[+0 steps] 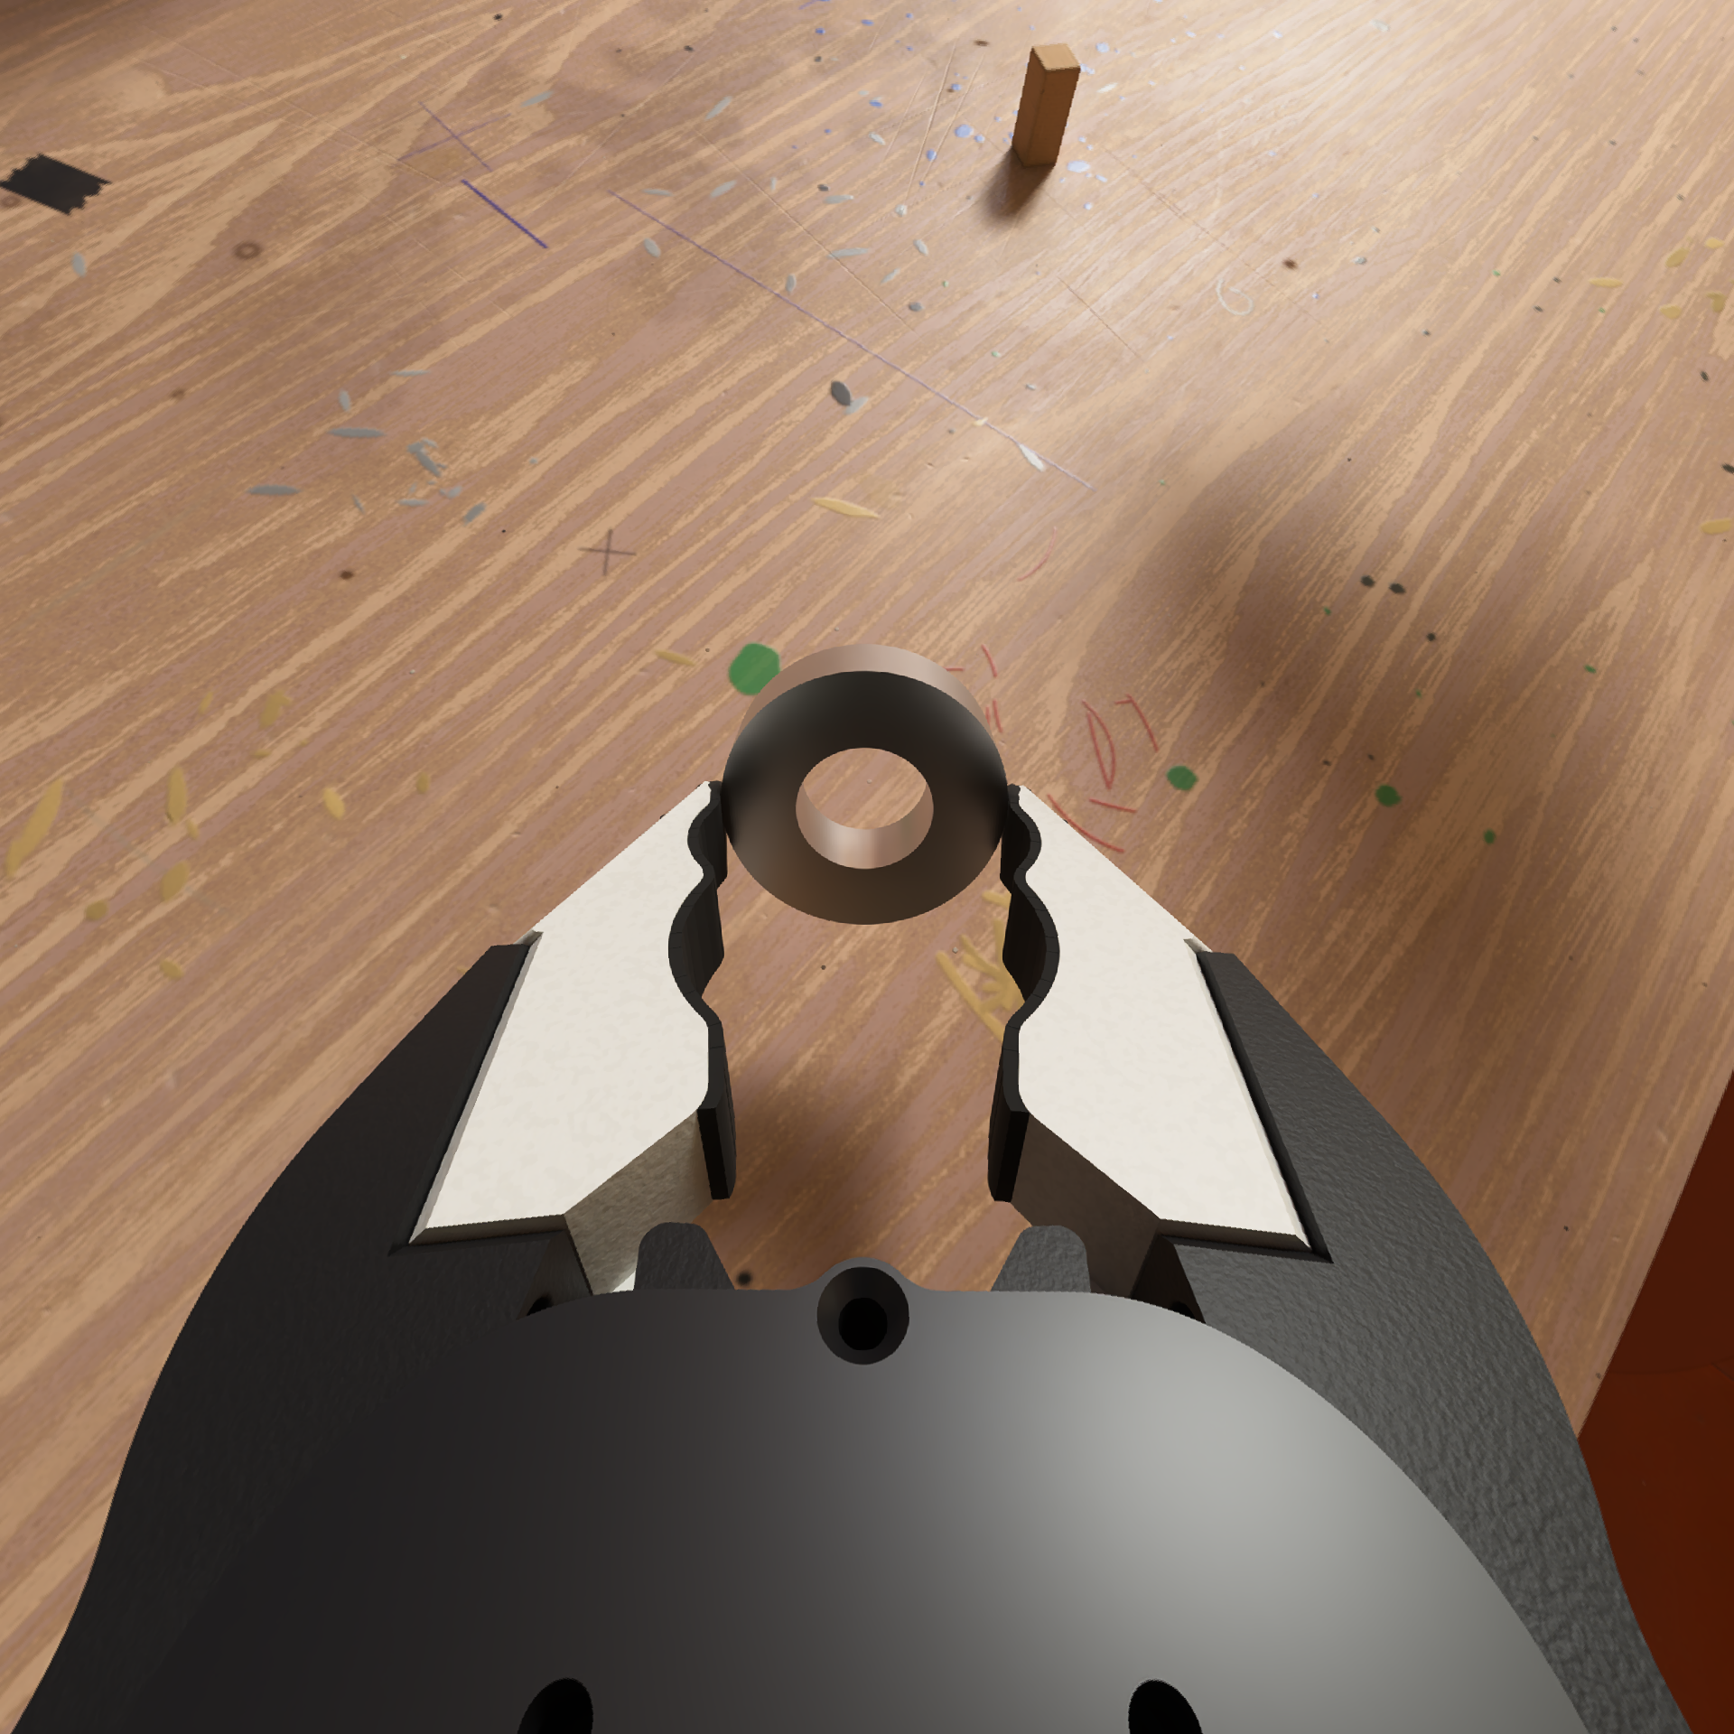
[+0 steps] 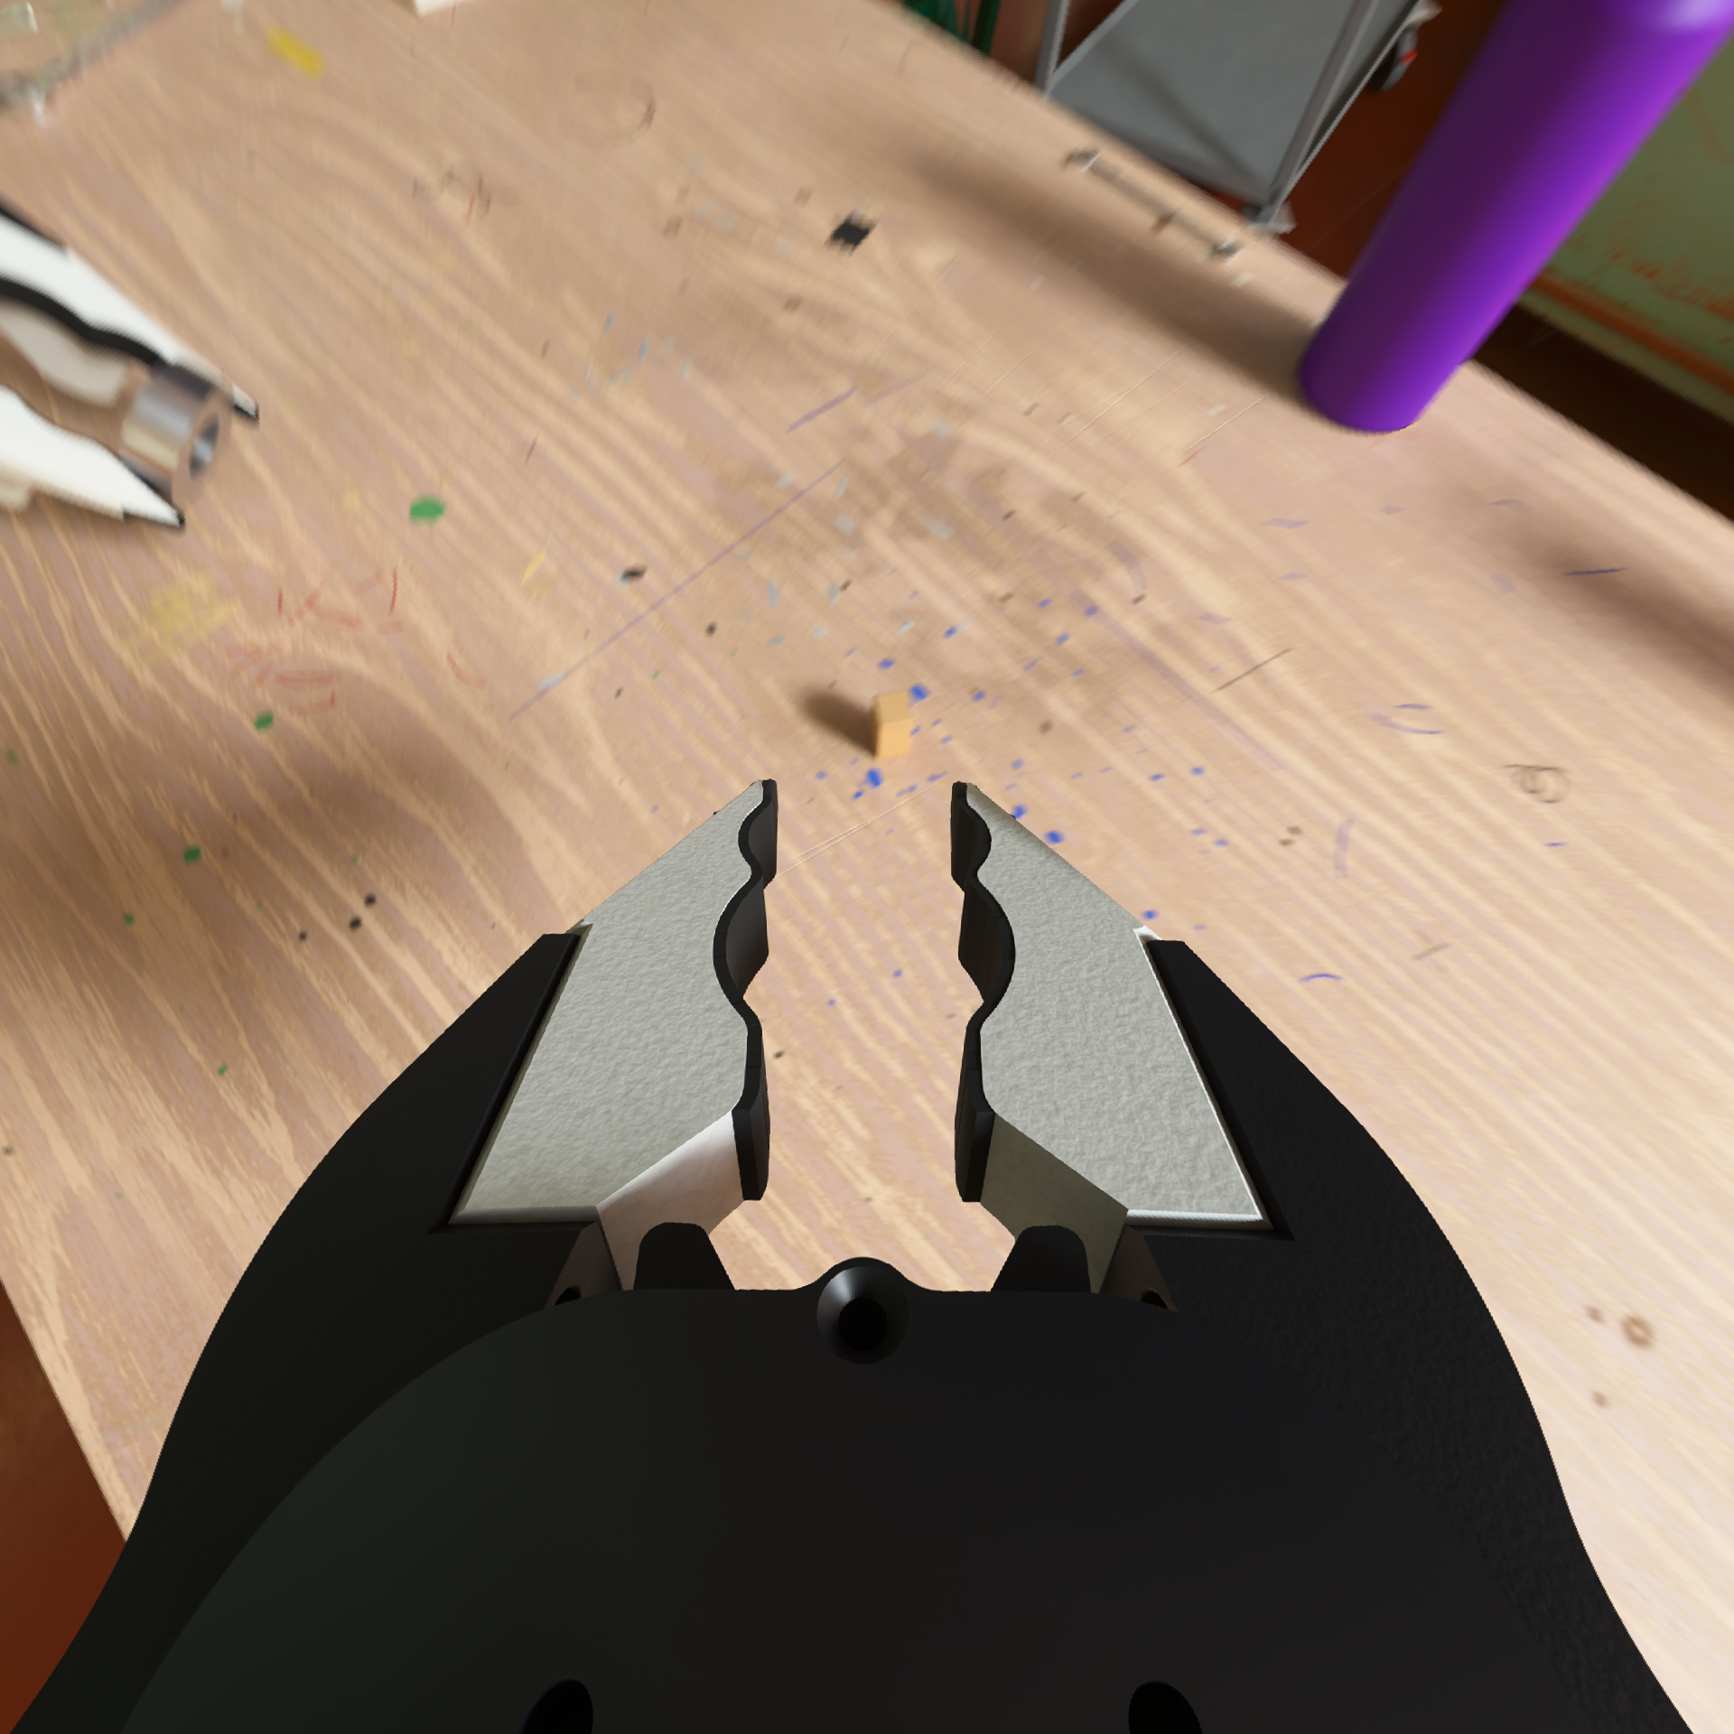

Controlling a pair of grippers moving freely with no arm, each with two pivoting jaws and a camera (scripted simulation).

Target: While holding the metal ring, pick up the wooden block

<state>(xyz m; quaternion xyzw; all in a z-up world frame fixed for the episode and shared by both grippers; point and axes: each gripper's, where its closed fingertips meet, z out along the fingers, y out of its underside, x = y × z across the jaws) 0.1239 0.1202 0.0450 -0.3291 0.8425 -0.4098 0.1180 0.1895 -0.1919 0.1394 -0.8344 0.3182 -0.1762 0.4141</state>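
My left gripper is shut on the metal ring, a thick dark ring held by its sides at the fingertips, above the table. The ring's hole faces the camera. The wooden block stands upright on the table far ahead, to the right. In the right wrist view my right gripper is open and empty, above the table. The wooden block stands a short way ahead of its fingertips, slightly right of centre. The left gripper with the ring shows at the left edge.
The wooden table is speckled with paint flecks and pencil marks. A purple cylinder stands at the far right by the table's edge. A grey metal frame lies beyond the table. The table's edge runs at the lower right.
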